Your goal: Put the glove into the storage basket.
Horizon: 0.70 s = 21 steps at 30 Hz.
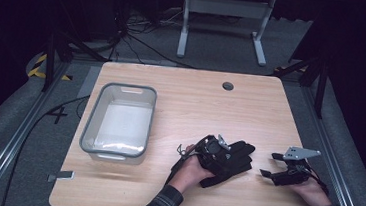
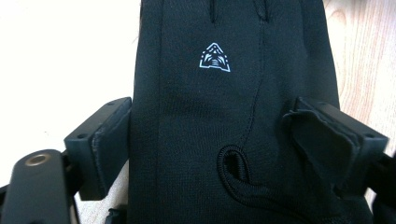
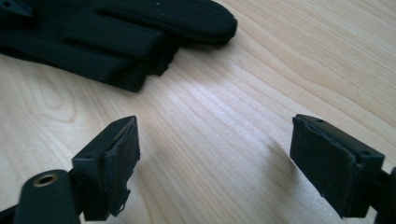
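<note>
Resting over black glove (image 1: pixel 231 160), left gripper (image 1: pixel 217 151) fingers wide astride it, right gripper (image 1: pixel 272 166) fingers wide, empty.

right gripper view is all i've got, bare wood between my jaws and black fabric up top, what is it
Observer: A black glove, lying flat on the table.
Operator: is the other hand-held gripper on it
Observer: The left hand-held gripper has its jaws either side of the glove's cuff, apparently not squeezing.
Operator: anything to drop it in
Observer: A grey bin stands at the table's left side, with nothing in it.
</note>
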Tool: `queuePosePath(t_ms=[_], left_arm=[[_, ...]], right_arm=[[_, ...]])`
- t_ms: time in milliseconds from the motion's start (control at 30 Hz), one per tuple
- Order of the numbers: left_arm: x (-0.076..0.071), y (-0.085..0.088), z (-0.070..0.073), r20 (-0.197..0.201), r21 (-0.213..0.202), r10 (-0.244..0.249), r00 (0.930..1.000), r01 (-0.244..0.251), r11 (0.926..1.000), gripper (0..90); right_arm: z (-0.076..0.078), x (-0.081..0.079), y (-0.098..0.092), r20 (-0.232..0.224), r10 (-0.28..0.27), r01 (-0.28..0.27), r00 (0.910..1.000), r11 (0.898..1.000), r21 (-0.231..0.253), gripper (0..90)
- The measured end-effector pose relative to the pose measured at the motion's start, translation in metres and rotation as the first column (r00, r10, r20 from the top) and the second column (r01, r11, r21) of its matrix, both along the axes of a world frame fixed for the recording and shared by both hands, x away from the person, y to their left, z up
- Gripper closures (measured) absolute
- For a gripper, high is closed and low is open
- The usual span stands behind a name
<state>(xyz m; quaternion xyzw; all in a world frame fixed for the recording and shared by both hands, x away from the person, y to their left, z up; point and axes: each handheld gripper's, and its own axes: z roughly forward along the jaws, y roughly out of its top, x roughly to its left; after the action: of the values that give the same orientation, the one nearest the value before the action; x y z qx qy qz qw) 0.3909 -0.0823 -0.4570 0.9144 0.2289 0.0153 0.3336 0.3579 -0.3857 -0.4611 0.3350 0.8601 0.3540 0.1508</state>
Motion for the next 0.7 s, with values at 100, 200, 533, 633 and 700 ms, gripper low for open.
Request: queuePosePath(t_ms=[100, 200, 533, 633, 700], left_arm=[[-0.0010, -0.0005, 0.0006, 0.012, 0.006, -0.015, 0.9998, 0.015, 0.9999, 21.8], [-0.0020, -0.0003, 0.0020, 0.009, 0.004, -0.034, 0.9994, 0.034, 0.9994, 29.5], [-0.0022, 0.0002, 0.0049, -0.049, -0.018, -0.096, 0.9941, 0.096, 0.9953, 63.6], [-0.0009, 0.0003, 0.0054, -0.075, -0.026, -0.093, 0.9928, 0.091, 0.9955, 66.8], [0.0002, 0.0004, 0.0066, -0.087, -0.031, -0.084, 0.9927, 0.081, 0.9962, 68.2]], right_arm=[[-0.0015, 0.0006, 0.0009, -0.001, -0.008, 0.008, 1.0000, 1.000, -0.010, 15.4], [-0.0028, 0.0007, 0.0015, 0.004, -0.012, 0.012, 0.9999, 1.000, -0.010, 14.9], [-0.0063, 0.0013, 0.0004, 0.021, -0.023, 0.023, 0.9995, 1.000, 0.009, 10.6], [-0.0064, 0.0020, 0.0002, 0.016, -0.022, 0.021, 0.9996, 1.000, 0.011, 9.8], [-0.0064, 0.0021, 0.0003, 0.014, -0.021, 0.021, 0.9997, 1.000, 0.011, 9.5]])
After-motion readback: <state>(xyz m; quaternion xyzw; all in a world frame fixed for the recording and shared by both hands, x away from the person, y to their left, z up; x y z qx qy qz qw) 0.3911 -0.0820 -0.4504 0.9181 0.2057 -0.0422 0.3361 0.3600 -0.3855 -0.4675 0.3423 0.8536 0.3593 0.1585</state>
